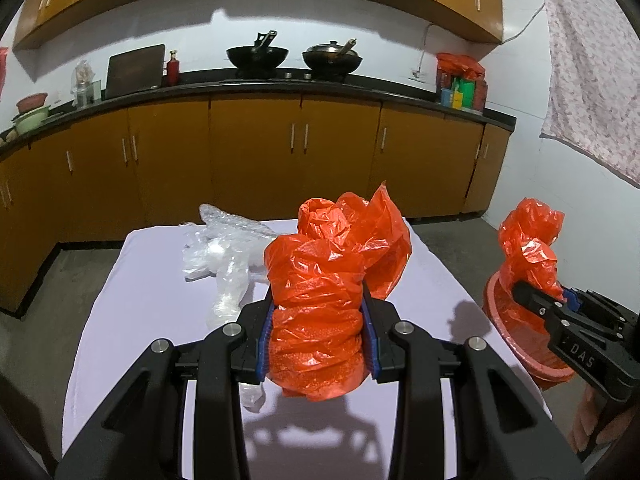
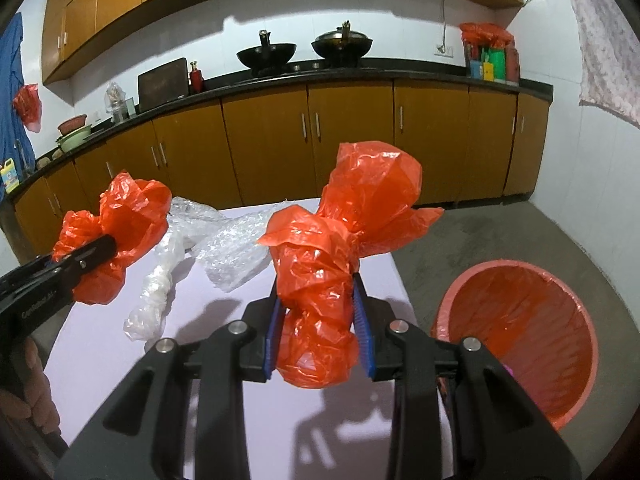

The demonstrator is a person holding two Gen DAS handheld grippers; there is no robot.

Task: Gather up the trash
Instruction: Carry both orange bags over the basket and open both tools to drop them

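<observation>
My left gripper (image 1: 320, 296) is shut on a crumpled orange plastic bag (image 1: 316, 320), held above the lilac-covered table (image 1: 140, 300). In the right wrist view, my right gripper (image 2: 318, 292) is shut on a second crumpled orange bag (image 2: 320, 272). That bag hangs over the table's right edge, next to a pink bin (image 2: 452, 300) lined with orange plastic. Each view shows the other gripper from the side: the right gripper (image 1: 540, 296) with its bag (image 1: 532, 236), and the left gripper (image 2: 100, 252) with its bag (image 2: 128, 216). Clear plastic wrap (image 2: 224, 244) lies on the table.
The bin (image 1: 504, 332) stands on the concrete floor to the right of the table. Brown cabinets (image 1: 256, 152) and a dark counter with two woks (image 1: 258, 56) run along the far wall. A patterned cloth (image 1: 592, 80) hangs on the right wall.
</observation>
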